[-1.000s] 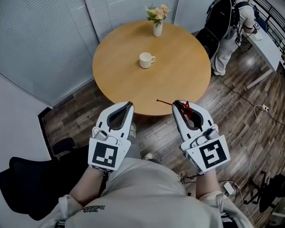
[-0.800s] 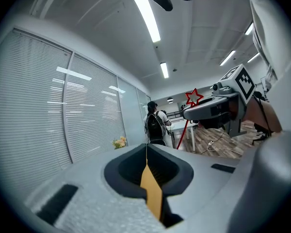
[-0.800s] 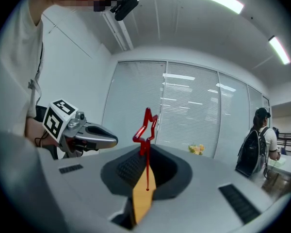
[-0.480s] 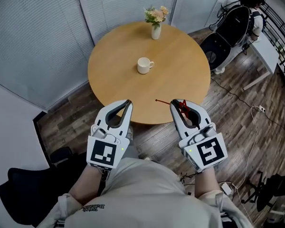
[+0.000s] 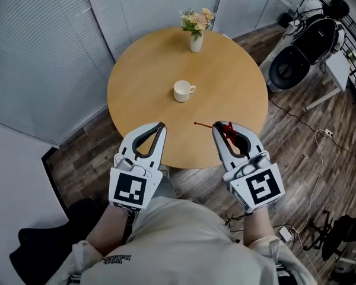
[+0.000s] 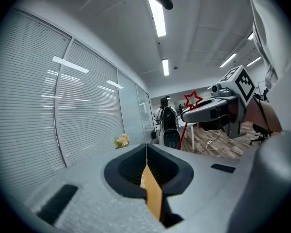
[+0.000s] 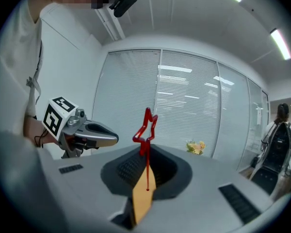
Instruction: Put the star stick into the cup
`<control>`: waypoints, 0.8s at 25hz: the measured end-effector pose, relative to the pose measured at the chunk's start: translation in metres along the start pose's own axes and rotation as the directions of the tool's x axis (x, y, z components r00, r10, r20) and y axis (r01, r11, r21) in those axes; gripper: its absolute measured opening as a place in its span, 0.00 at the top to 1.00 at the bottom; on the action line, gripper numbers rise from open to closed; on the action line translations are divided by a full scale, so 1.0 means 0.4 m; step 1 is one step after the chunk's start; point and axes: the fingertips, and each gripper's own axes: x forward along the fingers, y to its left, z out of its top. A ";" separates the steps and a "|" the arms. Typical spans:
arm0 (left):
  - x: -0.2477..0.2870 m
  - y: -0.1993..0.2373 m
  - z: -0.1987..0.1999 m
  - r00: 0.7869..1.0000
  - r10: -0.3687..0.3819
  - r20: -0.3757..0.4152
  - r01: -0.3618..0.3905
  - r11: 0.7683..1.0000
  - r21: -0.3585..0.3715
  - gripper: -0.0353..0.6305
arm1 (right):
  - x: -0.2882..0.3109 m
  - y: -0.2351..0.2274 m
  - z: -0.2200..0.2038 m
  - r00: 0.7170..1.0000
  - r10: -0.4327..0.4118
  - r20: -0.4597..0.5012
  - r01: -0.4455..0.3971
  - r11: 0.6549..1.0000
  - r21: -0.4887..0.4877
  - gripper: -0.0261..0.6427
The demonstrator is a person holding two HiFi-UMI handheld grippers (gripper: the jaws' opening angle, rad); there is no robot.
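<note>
A white cup (image 5: 182,91) stands in the middle of the round wooden table (image 5: 237,76). My right gripper (image 5: 216,127) is shut on the red star stick (image 5: 228,129) over the table's near edge. The stick's thin end points left, and the cup lies further in and to the left. In the right gripper view the star (image 7: 146,126) stands up above the closed jaws of the right gripper (image 7: 146,154). My left gripper (image 5: 161,125) is beside it, shut and empty. The left gripper (image 6: 146,147) shows no gap in its own view.
A vase of flowers (image 5: 196,40) stands at the table's far edge. Blind-covered glass walls (image 5: 47,52) run behind and to the left. At the upper right are a black bag (image 5: 302,55) and a white desk (image 5: 338,70). Cables (image 5: 320,159) lie on the wooden floor.
Both grippers now reach further in over the table's near edge, the stick still held. The person with the backpack at the upper right has moved off toward the right.
</note>
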 end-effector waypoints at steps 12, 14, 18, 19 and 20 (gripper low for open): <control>0.125 0.184 -0.013 0.996 -0.090 0.005 0.090 0.996 0.014 0.91 | 0.208 -0.073 0.058 0.998 -0.063 -0.013 0.063 0.998 0.005 0.91; 0.145 0.215 -0.021 0.994 -0.108 0.005 0.108 0.994 0.013 0.91 | 0.242 -0.085 0.060 0.996 -0.082 -0.022 0.082 0.997 0.004 0.91; 0.187 0.257 -0.037 0.990 -0.144 0.004 0.144 0.990 0.014 0.91 | 0.293 -0.114 0.051 0.990 -0.132 -0.043 0.132 0.991 -0.010 0.91; 0.199 0.266 -0.043 0.988 -0.152 0.004 0.151 0.988 0.026 0.91 | 0.304 -0.121 0.048 0.988 -0.144 -0.047 0.144 0.990 -0.016 0.91; 0.208 0.274 -0.047 0.988 -0.156 0.003 0.155 0.987 0.030 0.91 | 0.314 -0.125 0.046 0.987 -0.151 -0.049 0.150 0.988 -0.020 0.91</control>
